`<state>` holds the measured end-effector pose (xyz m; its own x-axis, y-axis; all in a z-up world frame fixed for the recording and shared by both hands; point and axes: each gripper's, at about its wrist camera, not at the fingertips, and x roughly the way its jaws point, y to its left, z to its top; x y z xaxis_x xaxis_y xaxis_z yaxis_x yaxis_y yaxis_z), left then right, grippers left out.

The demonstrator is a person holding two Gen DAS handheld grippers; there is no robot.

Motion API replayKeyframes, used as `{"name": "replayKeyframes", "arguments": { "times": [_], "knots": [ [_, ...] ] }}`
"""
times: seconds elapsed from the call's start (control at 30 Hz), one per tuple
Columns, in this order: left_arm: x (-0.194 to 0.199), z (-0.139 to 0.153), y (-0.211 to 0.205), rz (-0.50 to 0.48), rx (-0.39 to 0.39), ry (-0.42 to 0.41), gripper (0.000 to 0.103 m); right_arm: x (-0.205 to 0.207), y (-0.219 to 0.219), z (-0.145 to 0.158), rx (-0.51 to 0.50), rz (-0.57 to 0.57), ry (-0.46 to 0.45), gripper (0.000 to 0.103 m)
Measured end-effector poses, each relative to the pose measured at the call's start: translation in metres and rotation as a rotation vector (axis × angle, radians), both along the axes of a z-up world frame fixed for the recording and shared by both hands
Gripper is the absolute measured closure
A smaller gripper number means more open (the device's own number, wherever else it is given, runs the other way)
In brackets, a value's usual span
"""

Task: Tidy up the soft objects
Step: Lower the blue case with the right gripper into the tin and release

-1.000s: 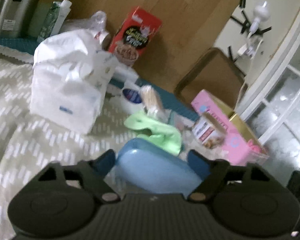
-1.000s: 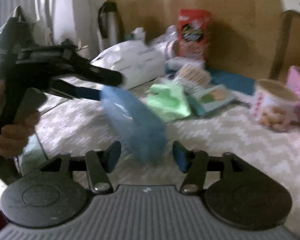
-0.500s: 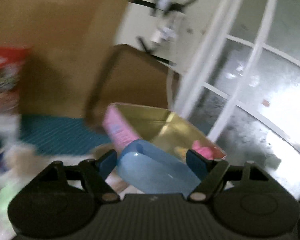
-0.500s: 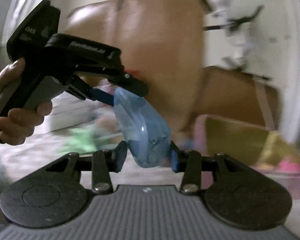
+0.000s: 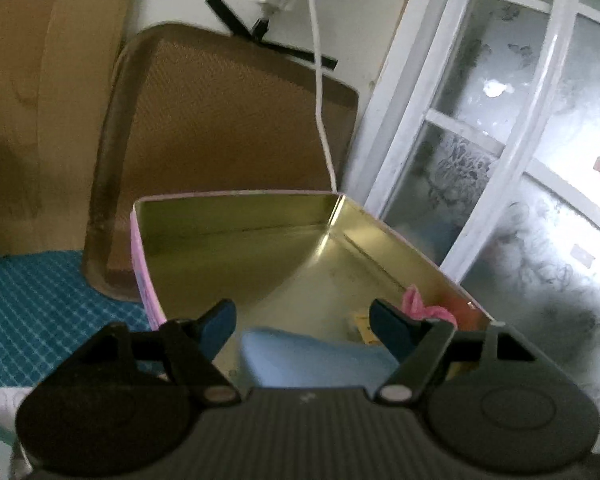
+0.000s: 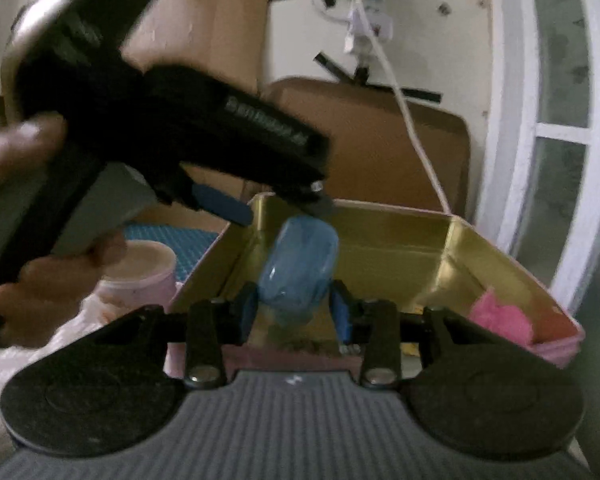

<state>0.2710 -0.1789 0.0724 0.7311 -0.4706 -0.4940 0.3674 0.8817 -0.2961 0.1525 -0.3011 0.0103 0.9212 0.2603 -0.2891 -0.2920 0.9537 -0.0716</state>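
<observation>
Swung over within the last second to the pink tin [image 5: 240, 216], open and gold-lined. Above the tin's near edge, left gripper [image 5: 302, 312]: fingers wide and drawing in slightly, not clamping, one tip just touching the top of the blue soft pouch [image 6: 300, 256]. At the tin's near rim, right gripper [image 6: 294, 308]: fingers narrow and closing, pads pressed on the pouch's lower end. Pouch upright within the tin's mouth; contact with the tin's floor not discernible. In the tin's near right corner, crumpled pink cloth [image 6: 500, 320].
</observation>
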Motion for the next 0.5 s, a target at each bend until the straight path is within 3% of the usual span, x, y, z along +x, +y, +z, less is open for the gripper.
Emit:
{"name": "replayKeyframes", "arguments": {
  "times": [0.1, 0.2, 0.5],
  "knots": [
    [-0.015, 0.01, 0.011, 0.002, -0.01, -0.03, 0.027, 0.022, 0.009, -0.004, 0.019, 0.007, 0.035, 0.06],
    [-0.04, 0.019, 0.03, 0.005, -0.036, -0.054, 0.025, 0.028, 0.012, -0.004, 0.06, 0.011, 0.051, 0.052],
    [-0.124, 0.016, 0.115, 0.053, -0.065, -0.106, 0.025, -0.014, 0.018, 0.017, 0.119, -0.018, -0.033, 0.05]
  ]
}}
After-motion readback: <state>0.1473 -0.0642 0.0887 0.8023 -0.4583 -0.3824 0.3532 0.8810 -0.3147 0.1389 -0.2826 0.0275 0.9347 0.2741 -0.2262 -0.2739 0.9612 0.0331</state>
